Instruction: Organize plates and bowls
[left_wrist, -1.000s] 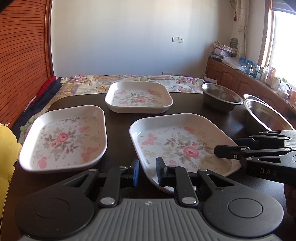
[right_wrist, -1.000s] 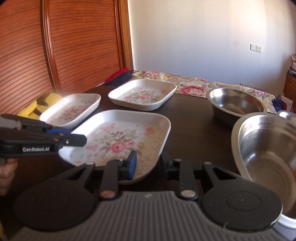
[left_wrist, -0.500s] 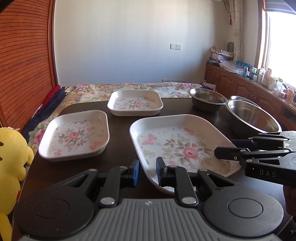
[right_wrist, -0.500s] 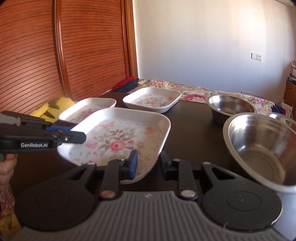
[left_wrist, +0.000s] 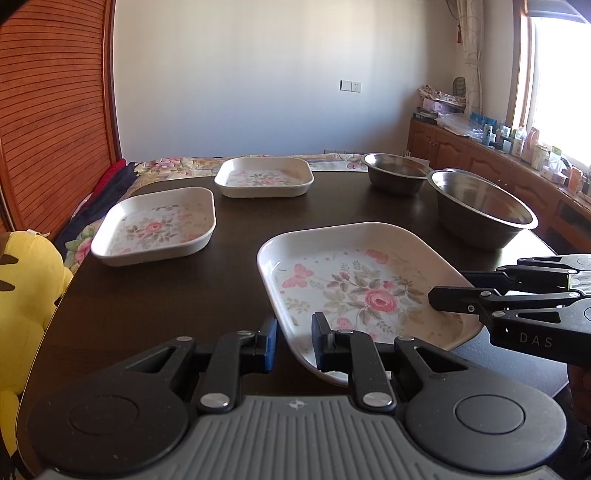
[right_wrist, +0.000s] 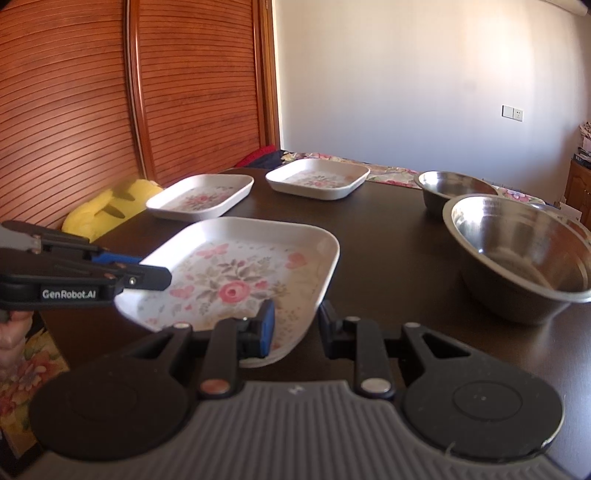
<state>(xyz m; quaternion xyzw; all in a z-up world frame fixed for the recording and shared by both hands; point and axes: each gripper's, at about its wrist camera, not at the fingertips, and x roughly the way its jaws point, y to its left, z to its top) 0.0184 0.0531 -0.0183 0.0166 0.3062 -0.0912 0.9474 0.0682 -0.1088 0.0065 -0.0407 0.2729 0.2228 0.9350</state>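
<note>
Hovering tilted above the dark tabletop (left_wrist: 155, 302), the nearest floral plate (left_wrist: 364, 288) is a rounded rectangular white tray printed with a pink rose and butterflies; its long axis runs from the near-left corner toward the far-right, and its near edge rides clear of the wood. The left tool (left_wrist: 293, 341) has its fingers a little apart with the plate's near-left rim sitting between them; whether the pads actually press the rim cannot be told from the left wrist view. The right tool (right_wrist: 295, 325) straddles the opposite near corner of the same plate in the same way, its fingers parted by a similar gap and its grip equally unclear. Seen from the left wrist, the right tool's side bears the letters "DAS"; seen from the right wrist, the left tool's side reads "GenRobot.AI". Farther back on the tabletop lie two more floral plates: one (left_wrist: 157, 225) to the left with its long axis running away from the camera, and another (left_wrist: 264, 177) at the far edge lying crosswise. To the right stand a large steel bowl (left_wrist: 484, 210) and, just behind it, a smaller steel bowl (left_wrist: 395, 171). A yellow plush toy (left_wrist: 26, 295) sits beside the tabletop's left edge.
</note>
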